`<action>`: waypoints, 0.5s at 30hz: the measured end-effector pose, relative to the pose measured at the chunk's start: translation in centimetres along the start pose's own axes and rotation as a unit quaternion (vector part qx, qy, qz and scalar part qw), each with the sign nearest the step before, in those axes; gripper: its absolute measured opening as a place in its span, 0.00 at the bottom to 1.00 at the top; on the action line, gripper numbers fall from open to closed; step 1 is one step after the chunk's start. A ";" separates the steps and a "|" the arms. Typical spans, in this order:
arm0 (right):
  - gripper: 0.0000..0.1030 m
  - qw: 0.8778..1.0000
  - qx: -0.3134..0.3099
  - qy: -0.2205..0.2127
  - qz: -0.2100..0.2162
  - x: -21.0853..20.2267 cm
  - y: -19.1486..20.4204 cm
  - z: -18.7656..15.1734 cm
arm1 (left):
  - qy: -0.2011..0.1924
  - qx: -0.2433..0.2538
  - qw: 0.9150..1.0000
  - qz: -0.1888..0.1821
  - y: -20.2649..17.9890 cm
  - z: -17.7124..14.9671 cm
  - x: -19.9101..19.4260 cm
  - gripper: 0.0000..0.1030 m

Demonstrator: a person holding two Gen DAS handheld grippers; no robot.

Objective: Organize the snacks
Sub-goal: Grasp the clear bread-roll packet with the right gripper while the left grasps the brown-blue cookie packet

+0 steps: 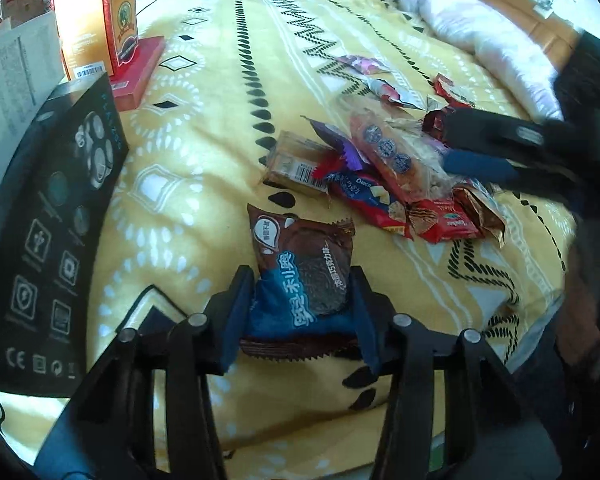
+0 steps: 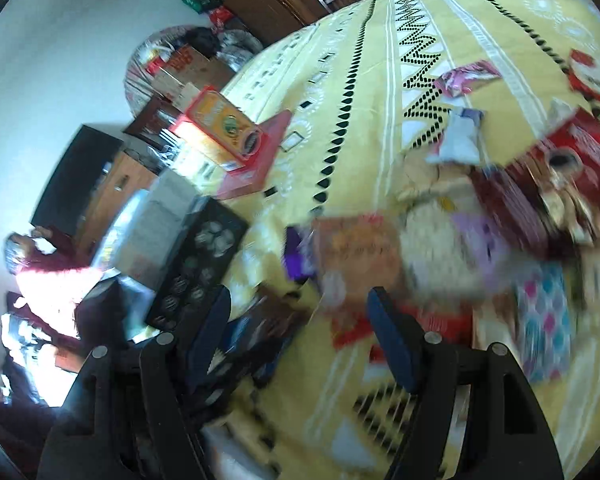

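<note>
On yellow bedspread [image 1: 220, 80]: 1 gripped Oreo packet [image 1: 300, 264].

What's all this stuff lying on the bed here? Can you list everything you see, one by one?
Bedspread: one, yellow with black and white patterns, under everything.
Cookie packet: one, brown and blue, between the pads of the left claw.
Snack pile: several wrappers, mostly red, some purple and tan, middle of the bed.
Loose wrappers: a few, pink and red, beyond the pile.
Upright box: one, orange and red, far left, standing on a flat red box.
Black box: one, white icons, left edge.
White bedding: one bundle, far right.
Left claw: black with blue pads, closed on the cookie packet.
Right claw: black with blue pads, open, empty, by the pile.
</note>
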State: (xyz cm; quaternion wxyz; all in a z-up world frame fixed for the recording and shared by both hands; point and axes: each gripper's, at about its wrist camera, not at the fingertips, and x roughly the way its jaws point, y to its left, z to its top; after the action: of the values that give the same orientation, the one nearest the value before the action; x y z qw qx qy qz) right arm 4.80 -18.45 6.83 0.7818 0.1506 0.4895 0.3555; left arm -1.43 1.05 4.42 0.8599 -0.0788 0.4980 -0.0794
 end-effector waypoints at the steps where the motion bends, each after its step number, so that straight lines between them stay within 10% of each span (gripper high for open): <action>1: 0.72 1.000 -0.013 0.004 -0.010 0.6 0.1 0.5 | 0.002 -0.002 1.000 -0.002 0.2 -0.1 0.1 0.47; 6: 0.72 0.996 -0.056 0.053 -0.050 4.4 -0.6 1.8 | 0.006 -0.008 1.000 -0.011 0.5 0.0 0.5 0.47; 15: 0.60 0.999 -0.003 0.044 0.013 5.3 -4.0 2.3 | 0.011 -0.018 0.999 -0.028 1.0 0.1 1.0 0.48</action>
State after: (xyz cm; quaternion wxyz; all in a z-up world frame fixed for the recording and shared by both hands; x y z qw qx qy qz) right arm 9.87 -17.23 2.14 0.7551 0.1391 0.5207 0.3733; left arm -0.82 1.82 3.39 0.8500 -0.1075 0.5069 -0.0948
